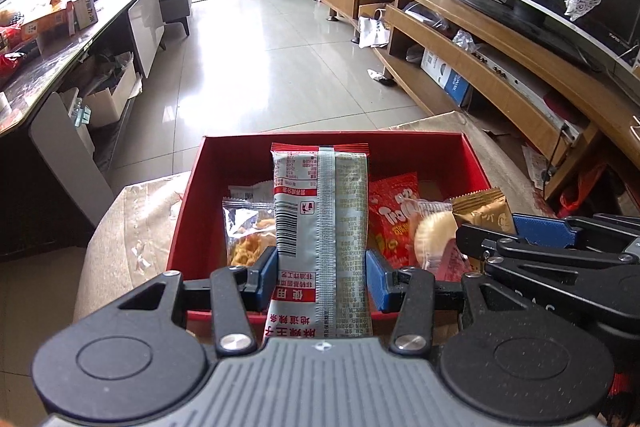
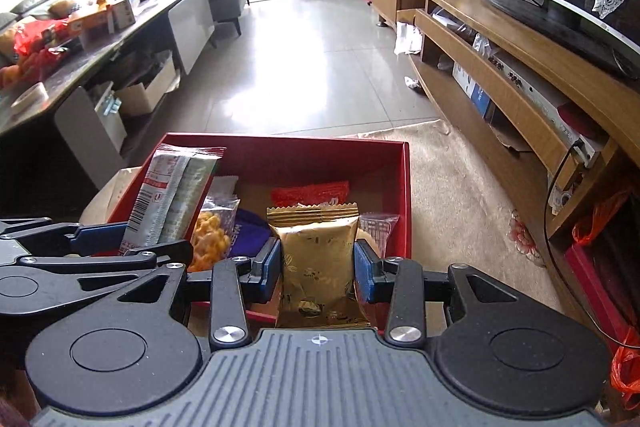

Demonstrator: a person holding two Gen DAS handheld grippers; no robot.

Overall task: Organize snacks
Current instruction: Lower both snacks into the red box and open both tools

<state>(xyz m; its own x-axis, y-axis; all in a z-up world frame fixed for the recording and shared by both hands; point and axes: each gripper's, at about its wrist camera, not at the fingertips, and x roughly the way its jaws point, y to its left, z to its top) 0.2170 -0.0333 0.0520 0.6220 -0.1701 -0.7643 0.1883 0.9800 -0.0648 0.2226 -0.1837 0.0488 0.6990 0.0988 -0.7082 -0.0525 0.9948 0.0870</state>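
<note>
Right beside each other over a red box [image 1: 472,163] on a beige cloth-covered surface [image 2: 460,179], w/ tiled floor, a wooden TV stand [image 1: 500,39] to the right & a cluttered dark table [image 1: 60,55] to the left; inside the box lie a red packet [image 1: 394,219], a clear bag of yellow snacks [image 2: 210,235] & other wrappers, crowding the space under both tools. Left gripper [image 1: 322,275] is clamped on a tall silver-grey pouch [image 1: 320,211] w/ red ends, barcode side up, upright above the box; right gripper [image 2: 316,269] is pinched on a gold foil packet [image 2: 316,247], crimped top edge, near the box's near wall.
</note>
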